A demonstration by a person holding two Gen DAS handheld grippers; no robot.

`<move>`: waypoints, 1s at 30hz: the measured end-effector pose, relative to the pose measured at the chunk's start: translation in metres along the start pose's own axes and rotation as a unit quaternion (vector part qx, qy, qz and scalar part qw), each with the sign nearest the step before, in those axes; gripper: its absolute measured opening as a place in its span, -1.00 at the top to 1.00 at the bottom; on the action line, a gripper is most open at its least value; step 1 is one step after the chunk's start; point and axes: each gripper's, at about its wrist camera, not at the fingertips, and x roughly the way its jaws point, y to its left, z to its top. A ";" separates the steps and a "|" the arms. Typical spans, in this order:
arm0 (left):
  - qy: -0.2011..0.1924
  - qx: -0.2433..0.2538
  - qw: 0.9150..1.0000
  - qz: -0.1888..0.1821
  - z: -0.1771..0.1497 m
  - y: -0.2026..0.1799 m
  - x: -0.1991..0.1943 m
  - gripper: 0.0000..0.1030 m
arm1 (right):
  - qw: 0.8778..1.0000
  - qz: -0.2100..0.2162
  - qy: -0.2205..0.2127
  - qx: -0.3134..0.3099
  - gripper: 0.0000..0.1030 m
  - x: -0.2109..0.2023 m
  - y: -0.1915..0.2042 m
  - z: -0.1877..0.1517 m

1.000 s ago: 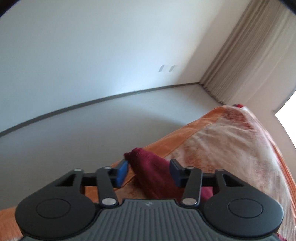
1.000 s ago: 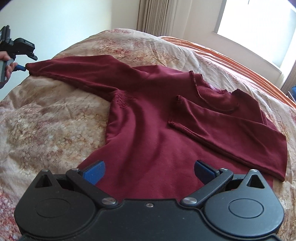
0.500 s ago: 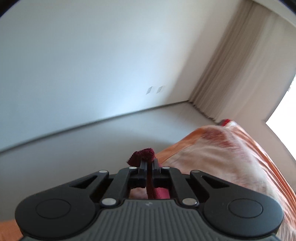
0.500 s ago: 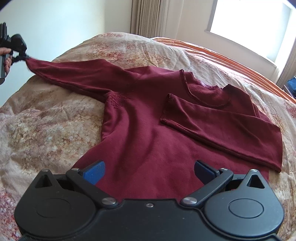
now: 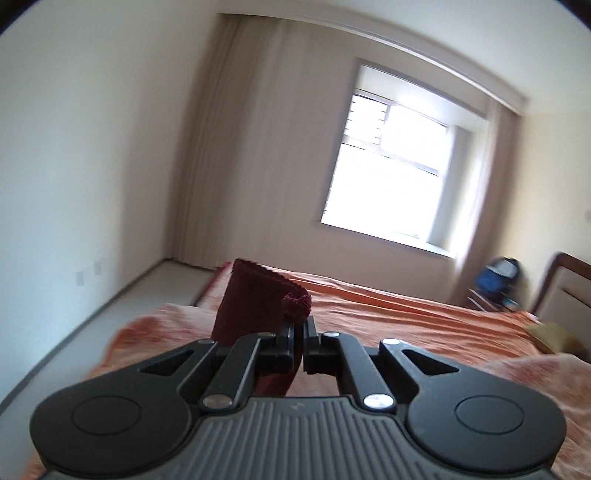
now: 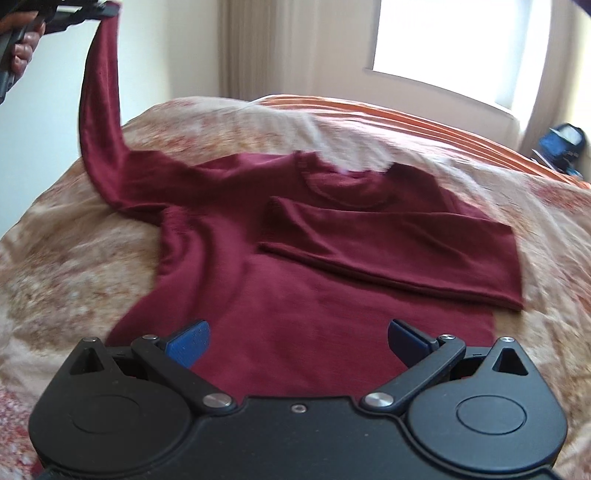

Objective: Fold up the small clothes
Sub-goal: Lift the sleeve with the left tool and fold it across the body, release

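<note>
A dark red long-sleeved sweater (image 6: pixel 295 280) lies flat on the bed, its right sleeve (image 6: pixel 388 251) folded across the chest. My left gripper (image 5: pixel 299 332) is shut on the cuff of the left sleeve (image 5: pixel 258 295). In the right wrist view that gripper (image 6: pixel 107 9) holds the sleeve (image 6: pixel 99 110) raised high above the bed at the upper left. My right gripper (image 6: pixel 297 339) is open and empty, hovering just over the sweater's bottom hem.
The bed has a beige floral quilt (image 6: pixel 74 266) and an orange cover (image 5: pixel 406 314). A window (image 5: pixel 388 173) and curtains stand beyond. A blue bag (image 6: pixel 561 144) sits by the far right; a headboard (image 5: pixel 569 284) shows at the right edge.
My left gripper closed on the sleeve cuff and lifted it high off the bed, swinging toward the window. My right gripper stayed open near the hem.
</note>
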 end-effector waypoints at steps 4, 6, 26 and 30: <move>0.031 0.016 0.997 -0.062 -0.027 -0.075 0.028 0.94 | 0.999 -0.026 -0.005 0.019 -0.99 -0.007 -0.034 -0.009; 0.051 0.020 0.995 -0.081 -0.048 -0.108 0.043 0.94 | 0.999 -0.040 -0.008 0.023 -0.99 -0.010 -0.053 -0.014; 0.231 0.033 0.966 -0.113 -0.261 -0.258 0.125 0.70 | 0.989 -0.120 0.028 0.079 -0.99 -0.020 -0.192 -0.082; 0.268 0.012 0.956 -0.121 -0.269 -0.248 0.124 -0.11 | 0.989 -0.115 0.023 0.085 -0.99 -0.011 -0.200 -0.077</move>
